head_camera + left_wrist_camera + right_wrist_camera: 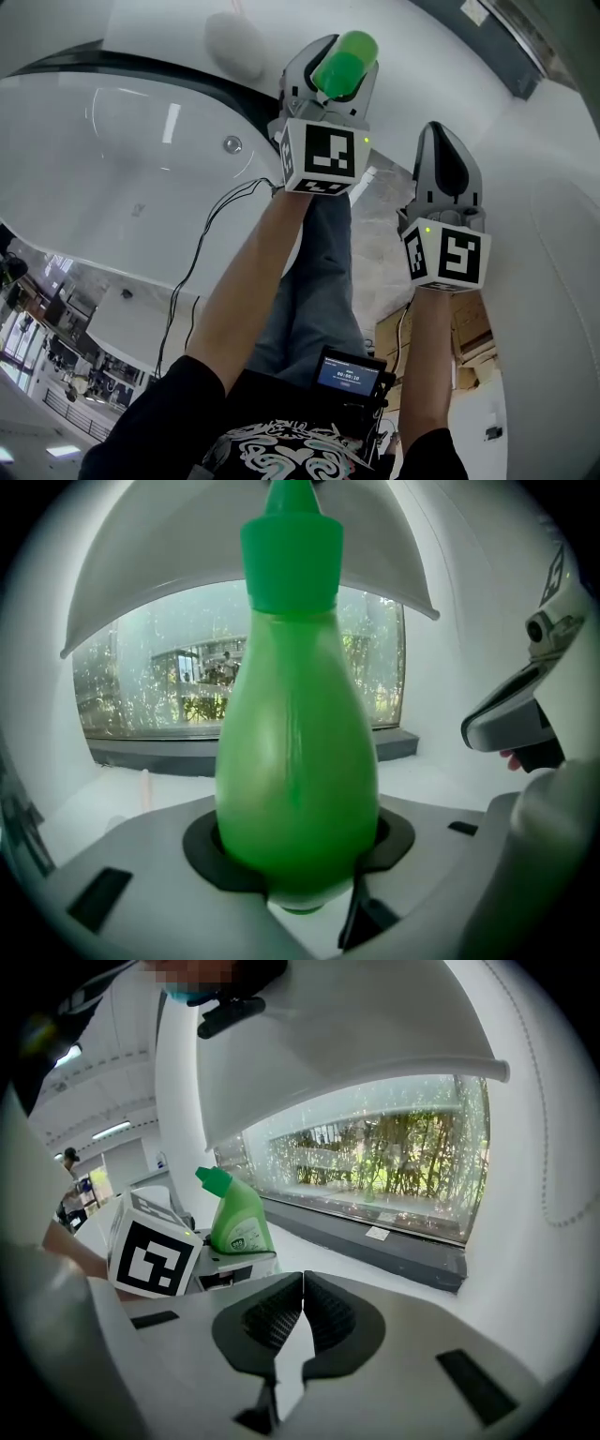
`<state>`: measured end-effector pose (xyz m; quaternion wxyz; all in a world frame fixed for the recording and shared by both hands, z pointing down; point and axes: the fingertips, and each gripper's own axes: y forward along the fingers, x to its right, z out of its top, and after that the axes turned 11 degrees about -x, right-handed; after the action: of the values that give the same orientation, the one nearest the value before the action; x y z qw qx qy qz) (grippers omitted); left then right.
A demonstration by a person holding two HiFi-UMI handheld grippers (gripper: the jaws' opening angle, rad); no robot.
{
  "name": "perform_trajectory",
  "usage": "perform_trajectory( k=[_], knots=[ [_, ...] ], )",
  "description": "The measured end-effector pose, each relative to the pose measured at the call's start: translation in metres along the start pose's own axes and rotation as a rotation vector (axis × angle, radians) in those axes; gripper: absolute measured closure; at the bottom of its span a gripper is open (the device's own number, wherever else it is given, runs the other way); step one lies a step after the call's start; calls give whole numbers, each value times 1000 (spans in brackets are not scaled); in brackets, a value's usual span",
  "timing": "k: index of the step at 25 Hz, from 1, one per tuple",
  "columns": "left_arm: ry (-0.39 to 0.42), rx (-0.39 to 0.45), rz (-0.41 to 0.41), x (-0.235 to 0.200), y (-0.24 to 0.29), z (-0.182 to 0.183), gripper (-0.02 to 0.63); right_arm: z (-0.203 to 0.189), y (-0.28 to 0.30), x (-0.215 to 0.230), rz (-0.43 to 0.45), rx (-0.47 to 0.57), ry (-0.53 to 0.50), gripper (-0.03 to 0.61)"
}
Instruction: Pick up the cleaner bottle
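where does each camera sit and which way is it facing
Head view: on the person's head, looking steeply down at the bathtub; both forearms, legs, the left gripper and right gripper show.
Left gripper view: rides the left gripper, looking along its fingers, shut on the green cleaner bottle, toward a window.
Right gripper view: rides the right gripper, looking past its closed, empty fingers to that window; the left gripper's marker cube shows.
Shared: all three show the bottle; both gripper views share the window.

This looks like a bathroom, seemingly set up inside a larger hall. A white bathtub (112,169) with a chrome fitting (232,144) curves left of the jaws. A wide window (375,1162) onto greenery lies beyond them. Ceiling strip lights (111,1131) show far to their left.
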<state>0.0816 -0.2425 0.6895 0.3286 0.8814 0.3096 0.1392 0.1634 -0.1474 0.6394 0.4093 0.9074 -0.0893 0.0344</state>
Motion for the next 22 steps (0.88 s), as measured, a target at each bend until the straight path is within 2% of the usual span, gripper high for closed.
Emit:
perform_trajectory(
  k=[3,8,14,22],
  knots=[
    [-4,8,17,-1,2,0,393,0,3,0,2,-5,-1,552],
    [-47,24,-3,-1,1,1,399,-2,3,-3,9,-8,-7,552],
    [-33,29,46,0,0,3,397,0,-1,-5,12,-1,-6,552],
    [-31,29,0,-5,1,3,403,-3,-4,-2,3,-5,-14,552]
  ],
)
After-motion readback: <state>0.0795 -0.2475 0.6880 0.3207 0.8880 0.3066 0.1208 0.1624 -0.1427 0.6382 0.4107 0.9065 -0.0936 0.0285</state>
